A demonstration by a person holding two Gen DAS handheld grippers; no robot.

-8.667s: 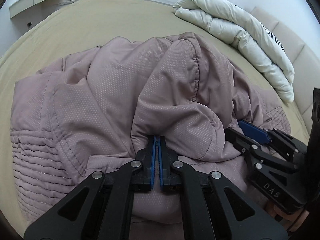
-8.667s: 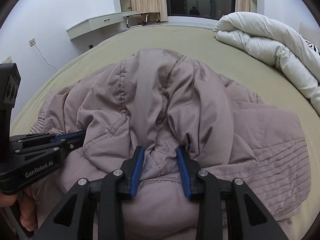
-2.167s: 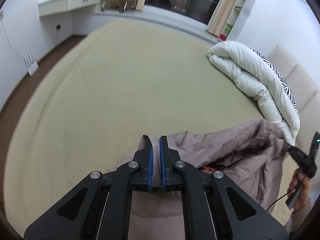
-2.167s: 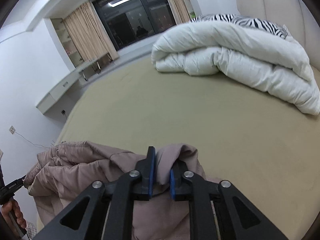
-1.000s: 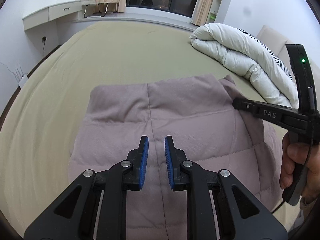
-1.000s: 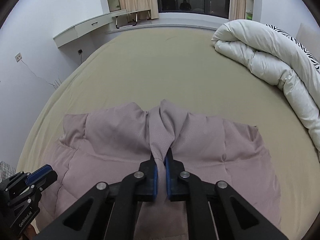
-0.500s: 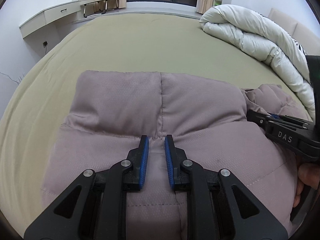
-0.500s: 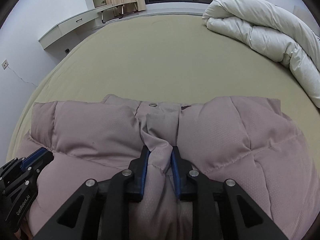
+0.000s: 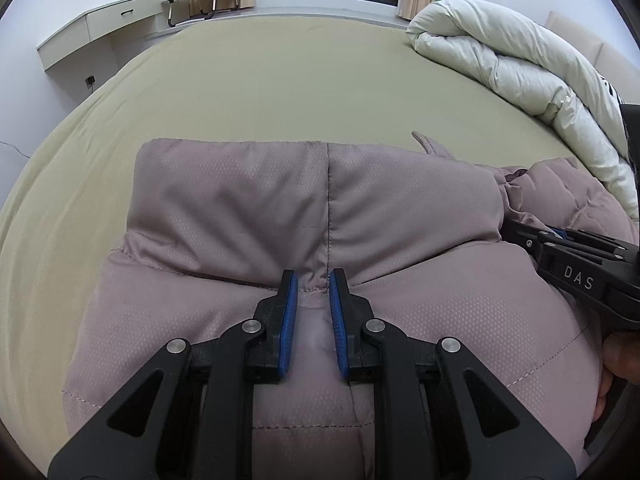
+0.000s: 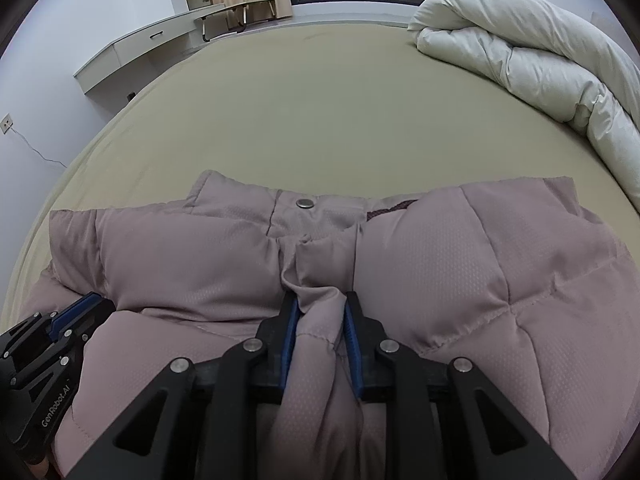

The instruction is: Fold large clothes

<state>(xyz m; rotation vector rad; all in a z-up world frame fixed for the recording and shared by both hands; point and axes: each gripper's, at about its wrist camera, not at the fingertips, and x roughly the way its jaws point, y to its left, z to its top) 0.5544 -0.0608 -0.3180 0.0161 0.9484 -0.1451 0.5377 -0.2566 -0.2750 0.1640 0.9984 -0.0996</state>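
Note:
A mauve quilted puffer jacket (image 9: 320, 208) lies spread on the olive bed, collar end away from me. It also shows in the right wrist view (image 10: 440, 248), with a metal snap (image 10: 305, 202) on its placket. My left gripper (image 9: 313, 292) is open, jaws a little apart, resting over the jacket's centre seam without pinching it. My right gripper (image 10: 319, 308) is partly open with a ridge of the jacket's front fabric standing between the jaws. Each gripper also shows in the other's view: the right gripper (image 9: 560, 244) and the left gripper (image 10: 76, 312).
The olive bed sheet (image 9: 280, 80) stretches away beyond the jacket. A rolled white duvet (image 9: 520, 60) lies at the far right; it also shows in the right wrist view (image 10: 540, 48). A white wall shelf (image 9: 108, 32) and a dark window stand beyond the bed.
The jacket was lifted, spread and laid flat on the bed. The left gripper opened about a second ago; the right jaws have widened over the last half second. Both grippers moved lower and closer.

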